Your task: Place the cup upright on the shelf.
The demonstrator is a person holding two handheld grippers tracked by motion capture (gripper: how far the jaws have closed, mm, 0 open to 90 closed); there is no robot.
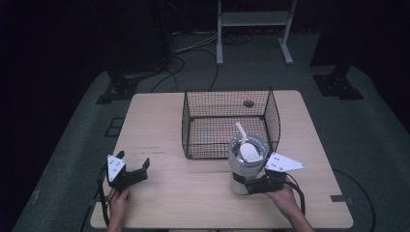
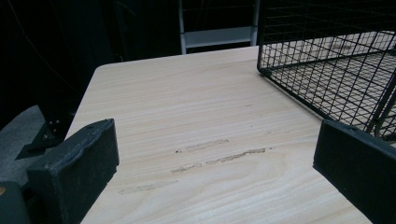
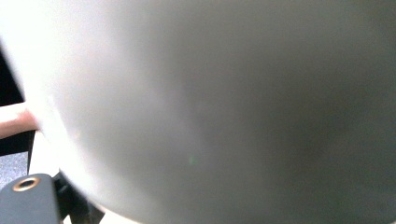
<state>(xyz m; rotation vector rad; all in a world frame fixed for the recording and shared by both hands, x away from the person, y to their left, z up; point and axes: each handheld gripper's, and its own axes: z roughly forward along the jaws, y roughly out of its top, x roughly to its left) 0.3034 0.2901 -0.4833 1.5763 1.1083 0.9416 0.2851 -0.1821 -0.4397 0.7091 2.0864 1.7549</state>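
**A:** At a pale wooden desk (image 1: pixel 193 193), the right claw (image 1: pixel 244 185) is clamped on the lower body of a cream-white tumbler with a clear lid and white straw (image 1: pixel 247 159). Where does the cup stand?

**B:** On the desk, upright, touching or just in front of the near wall of the black wire-mesh basket (image 1: pixel 227 121). In the right gripper view its pale wall (image 3: pixel 210 107) looms close and blurred.

**A:** And the left claw (image 1: pixel 133 169)?

**B:** Spread wide and holding nothing, low over the desk's left side, well apart from the tumbler. In the left gripper view bare wood (image 2: pixel 196 130) lies between the jaws, the basket corner (image 2: pixel 327 60) ahead to the right.
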